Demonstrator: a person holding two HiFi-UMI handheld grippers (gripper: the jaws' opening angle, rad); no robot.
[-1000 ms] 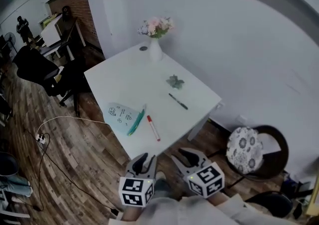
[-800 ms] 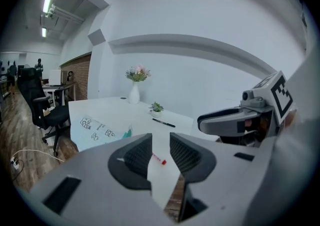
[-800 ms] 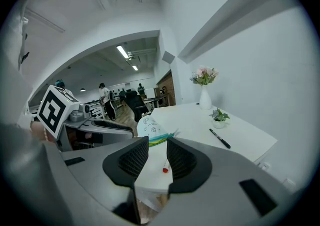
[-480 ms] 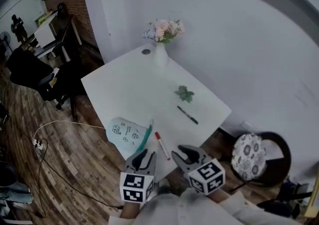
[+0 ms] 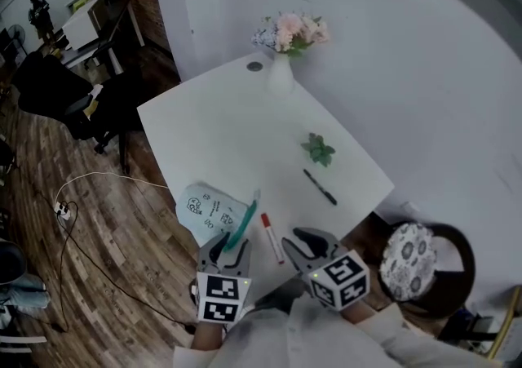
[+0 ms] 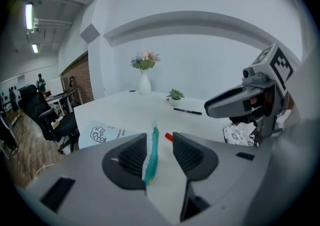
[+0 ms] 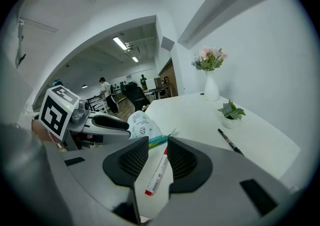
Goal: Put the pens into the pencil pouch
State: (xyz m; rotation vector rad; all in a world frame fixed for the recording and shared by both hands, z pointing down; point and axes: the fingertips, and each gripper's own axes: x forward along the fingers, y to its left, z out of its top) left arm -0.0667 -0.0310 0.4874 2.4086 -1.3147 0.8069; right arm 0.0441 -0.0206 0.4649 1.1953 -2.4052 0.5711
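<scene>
Left gripper, empty jaws just opening, is facing pouch to hold it; right gripper, jaws apart, is targeting near pen.

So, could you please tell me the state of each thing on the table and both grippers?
pencil pouch: lying flat on table
red pen: loose on table, outside pouch
black pen: loose on table, outside pouch
vase: upright
left gripper: open, jaws just widened; pouch's zipper edge in line between them, unpinched
right gripper: open, empty
</scene>
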